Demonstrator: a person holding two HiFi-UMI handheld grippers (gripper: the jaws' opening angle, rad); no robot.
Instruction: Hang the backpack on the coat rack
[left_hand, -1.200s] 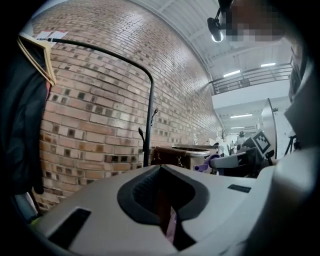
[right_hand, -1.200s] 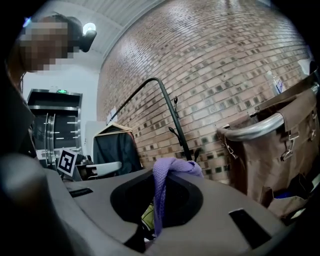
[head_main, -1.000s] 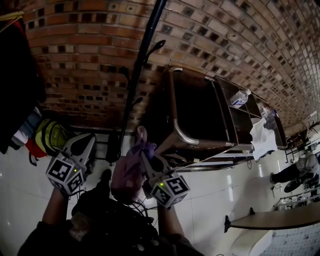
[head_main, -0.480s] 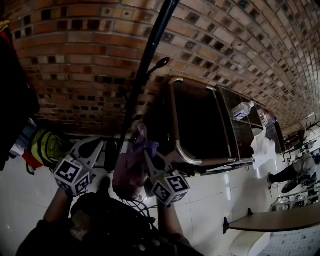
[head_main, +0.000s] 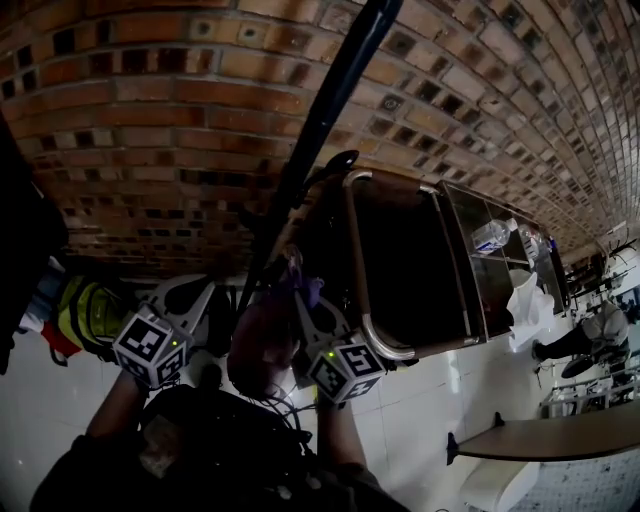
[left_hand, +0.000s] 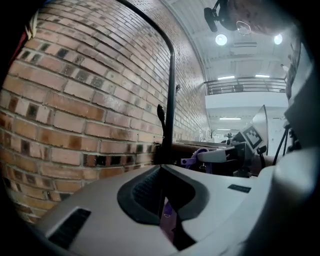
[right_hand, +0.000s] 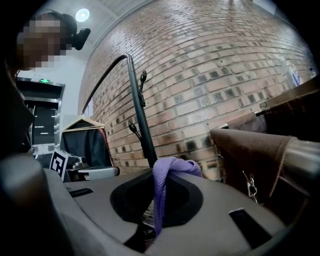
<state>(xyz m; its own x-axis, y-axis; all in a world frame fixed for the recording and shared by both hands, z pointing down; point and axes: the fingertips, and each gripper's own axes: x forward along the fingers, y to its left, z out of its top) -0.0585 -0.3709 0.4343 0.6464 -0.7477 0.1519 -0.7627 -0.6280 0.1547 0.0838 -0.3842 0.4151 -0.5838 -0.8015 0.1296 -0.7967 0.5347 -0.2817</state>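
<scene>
Jaws of right gripper (right_hand: 159, 172) are clamped on the purple loop (right_hand: 161, 197) of the backpack (head_main: 262, 340) — loop kept up & free, prob. so it can slip over a hook (head_main: 338, 162). The left gripper (left_hand: 162, 169) pinches purple fabric too, likely steadying the load. Bag hangs between both, just beside the coat rack (head_main: 322, 125) — not yet on it.

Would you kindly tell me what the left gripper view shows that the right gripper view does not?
Only the left gripper view shows the ceiling lights, a balcony railing and the right gripper seen from outside. Only the right gripper view shows a hanging dark garment, a brown leather-like surface and the left gripper. Both show the brick wall, the coat rack pole and a purple strap pinched between that gripper's own shut jaws.
</scene>
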